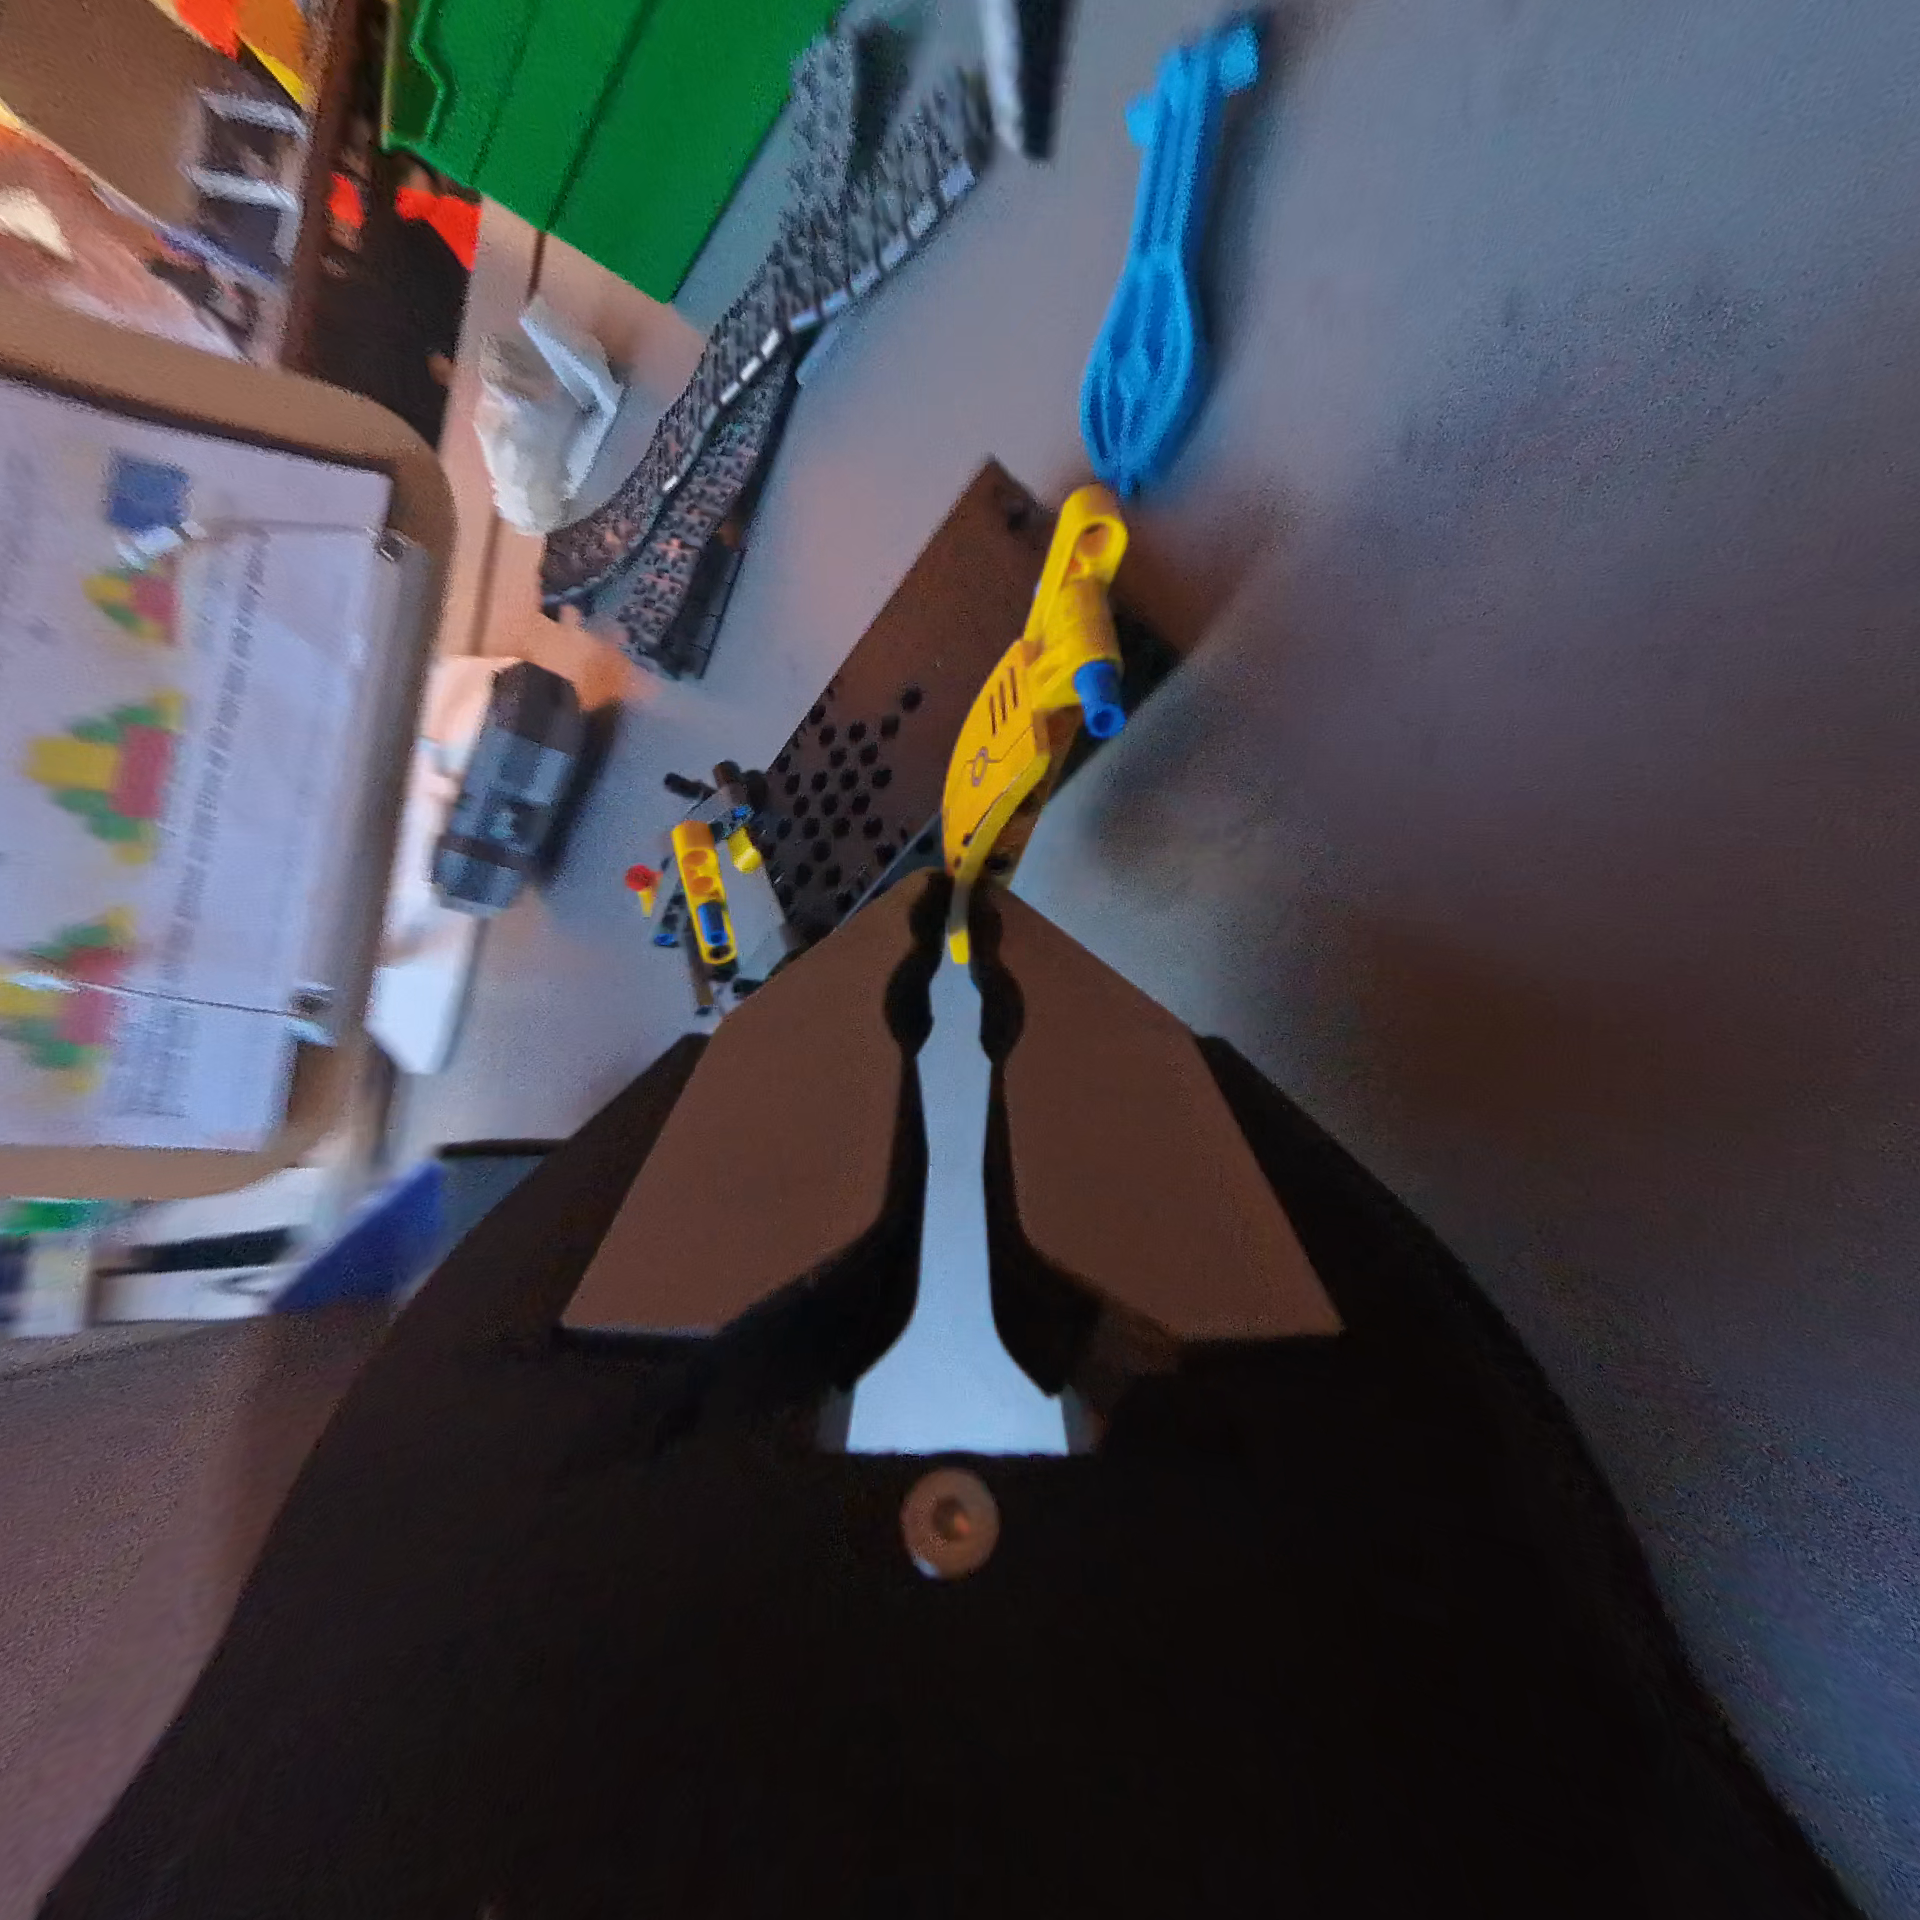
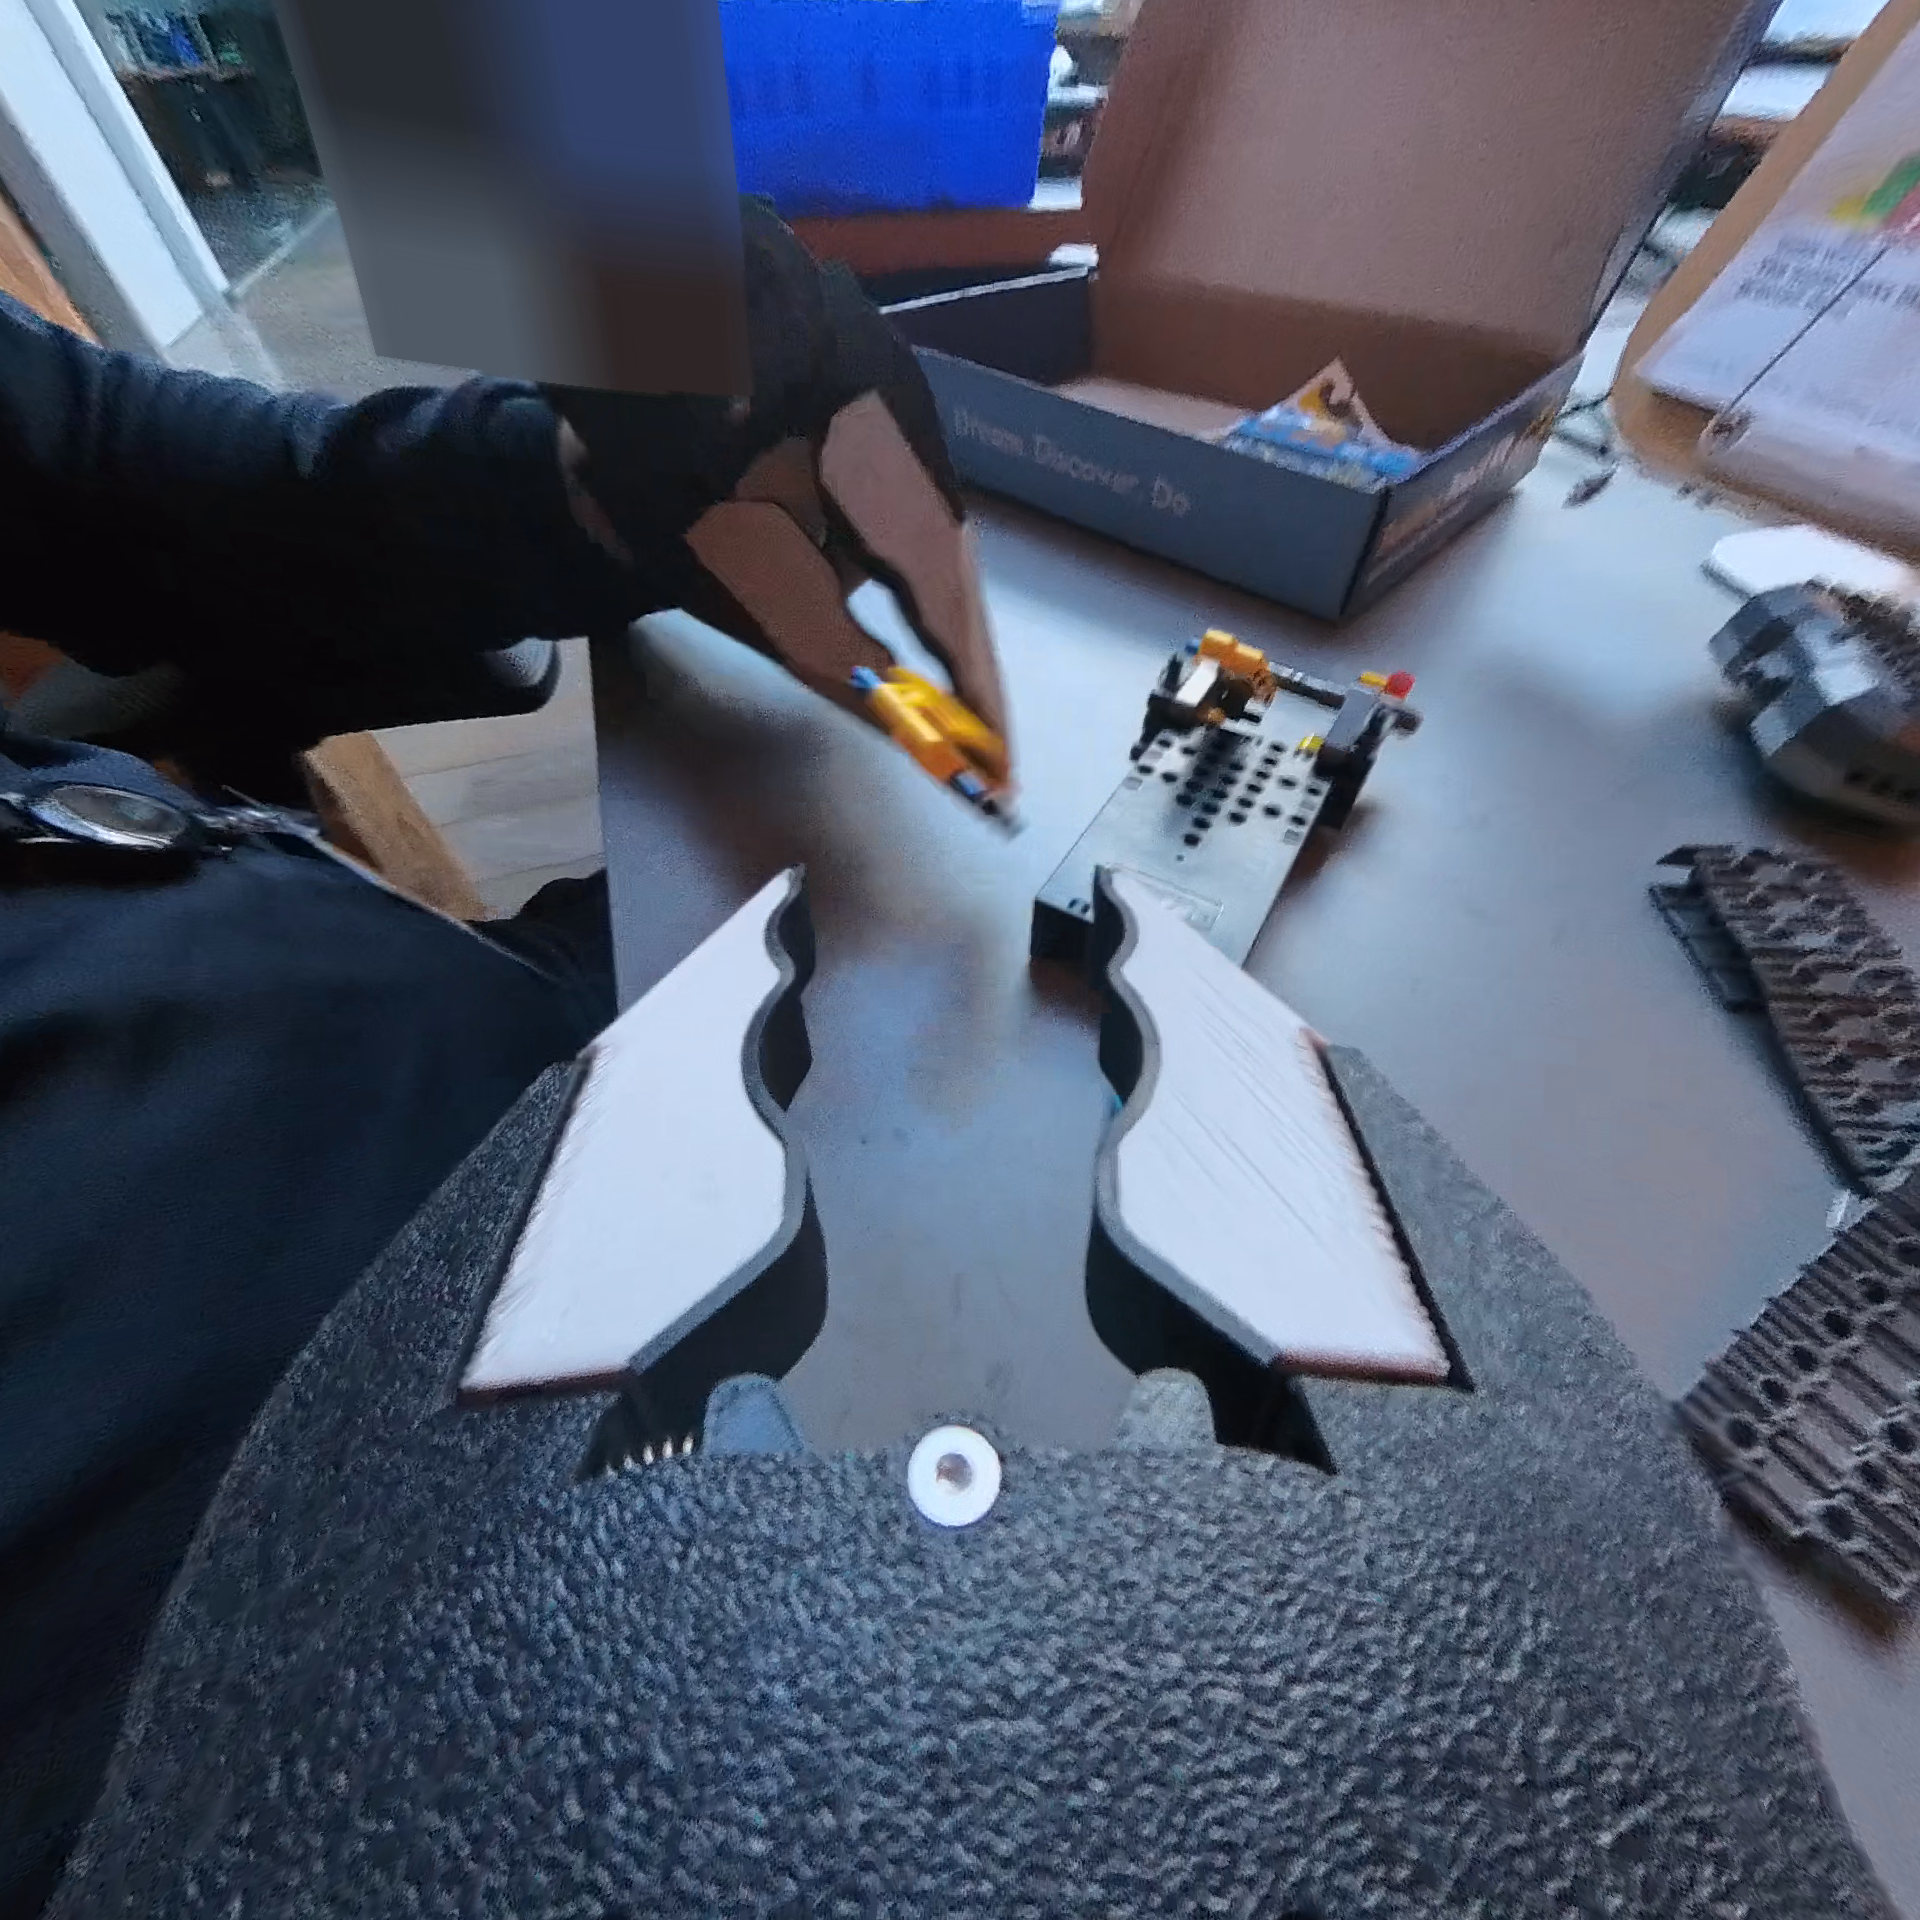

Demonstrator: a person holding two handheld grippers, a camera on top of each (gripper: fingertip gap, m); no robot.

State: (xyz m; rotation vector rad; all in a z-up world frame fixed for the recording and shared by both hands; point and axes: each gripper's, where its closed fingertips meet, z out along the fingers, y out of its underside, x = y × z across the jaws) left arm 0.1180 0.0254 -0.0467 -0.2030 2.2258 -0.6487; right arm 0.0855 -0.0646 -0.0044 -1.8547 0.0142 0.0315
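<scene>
My left gripper (image 1: 958, 914) is shut on the thin edge of a yellow curved panel part (image 1: 1023, 707) that carries a blue pin (image 1: 1099, 701), and holds it above the table. The right wrist view shows the same gripper (image 2: 940, 717) pinching that yellow part (image 2: 925, 722) in the air. A black perforated base plate (image 2: 1205, 821) lies on the table with a small yellow and grey build (image 2: 1226, 665) at its far end; the plate also shows in the left wrist view (image 1: 852, 790). My right gripper (image 2: 951, 914) is open and empty, its right finger (image 2: 1127, 935) beside the plate's near end.
Black track pieces (image 2: 1818, 997) lie at the right, with a grey block (image 2: 1818, 707) beyond them. An open cardboard box (image 2: 1299, 416) stands behind the plate. A blue plastic part (image 1: 1153, 312), a green bin (image 1: 613, 114) and an instruction sheet (image 1: 187, 779) lie around. A person's dark sleeve (image 2: 260, 499) is at the left. My hands' fingertips stand some 11 centimetres from each other.
</scene>
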